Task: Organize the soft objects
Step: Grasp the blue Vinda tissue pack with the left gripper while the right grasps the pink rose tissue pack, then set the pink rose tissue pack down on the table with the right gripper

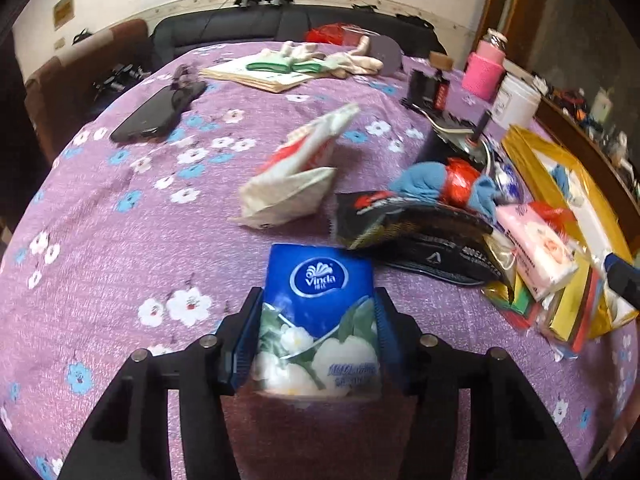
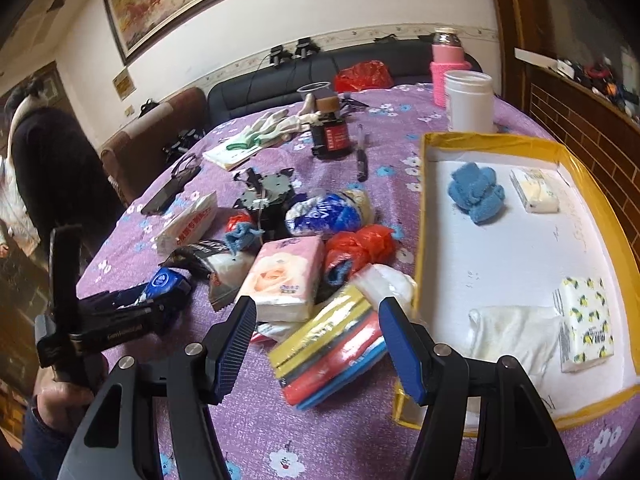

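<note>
Only the right wrist view shows inside the yellow-rimmed tray [image 2: 496,141]: blue cloth [image 2: 476,192] at 11 o'clock, lemon-print tissue pack [image 2: 588,322] at 4. The left gripper [image 1: 318,334] pinches a blue tissue pack [image 1: 320,280]. The right gripper [image 2: 318,344] is spread, holding nothing.

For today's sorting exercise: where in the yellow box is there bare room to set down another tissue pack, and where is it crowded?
The box has bare white floor in its middle, between the blue cloth and the lemon pack. It is crowded on the table left of the box, around the pink pack and the red bag.
</note>
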`<state>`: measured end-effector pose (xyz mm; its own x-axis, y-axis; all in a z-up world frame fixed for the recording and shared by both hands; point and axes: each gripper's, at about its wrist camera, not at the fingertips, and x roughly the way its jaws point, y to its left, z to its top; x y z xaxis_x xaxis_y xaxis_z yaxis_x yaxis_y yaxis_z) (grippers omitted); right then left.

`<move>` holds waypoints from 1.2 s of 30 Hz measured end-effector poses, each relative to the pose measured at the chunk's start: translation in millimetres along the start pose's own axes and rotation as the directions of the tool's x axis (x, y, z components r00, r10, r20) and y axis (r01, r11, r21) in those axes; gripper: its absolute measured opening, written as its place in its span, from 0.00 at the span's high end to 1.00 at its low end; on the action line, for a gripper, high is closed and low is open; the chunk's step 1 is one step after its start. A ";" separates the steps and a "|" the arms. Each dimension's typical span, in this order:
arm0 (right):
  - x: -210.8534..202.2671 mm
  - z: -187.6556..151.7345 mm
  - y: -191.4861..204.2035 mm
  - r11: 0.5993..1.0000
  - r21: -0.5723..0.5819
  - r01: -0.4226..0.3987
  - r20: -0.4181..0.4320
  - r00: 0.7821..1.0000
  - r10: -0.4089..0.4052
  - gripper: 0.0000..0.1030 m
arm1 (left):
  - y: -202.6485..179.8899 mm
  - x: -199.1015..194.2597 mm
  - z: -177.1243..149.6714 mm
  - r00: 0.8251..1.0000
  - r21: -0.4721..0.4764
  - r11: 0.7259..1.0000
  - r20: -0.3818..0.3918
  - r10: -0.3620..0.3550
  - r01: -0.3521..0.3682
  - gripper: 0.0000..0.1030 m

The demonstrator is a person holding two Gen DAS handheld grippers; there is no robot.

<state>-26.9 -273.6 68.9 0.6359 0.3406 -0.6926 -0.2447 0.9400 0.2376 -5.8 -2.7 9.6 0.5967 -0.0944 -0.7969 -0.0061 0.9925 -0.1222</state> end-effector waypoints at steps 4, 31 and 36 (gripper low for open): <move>17.0 4.7 17.4 0.998 -0.055 0.000 -0.031 1.000 -0.002 0.32 | 12.5 -3.9 -1.6 0.999 -0.060 0.998 0.015 -0.028 0.029 0.50; 31.2 -59.7 84.6 0.935 -0.320 -0.152 -0.178 0.979 0.098 0.39 | 10.6 -11.6 -11.8 1.000 -0.009 1.000 -0.007 -0.012 0.012 0.50; 10.0 -54.5 73.3 0.941 -0.322 -0.108 -0.143 0.988 0.065 0.30 | 7.6 -11.1 -12.3 1.000 0.004 1.000 -0.005 -0.003 0.003 0.50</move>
<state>-78.3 -202.2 42.3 0.5074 0.3944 -0.7661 -0.5344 0.8415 0.0793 -22.4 4.9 10.2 0.5924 -0.0976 -0.7997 -0.0012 0.9925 -0.1221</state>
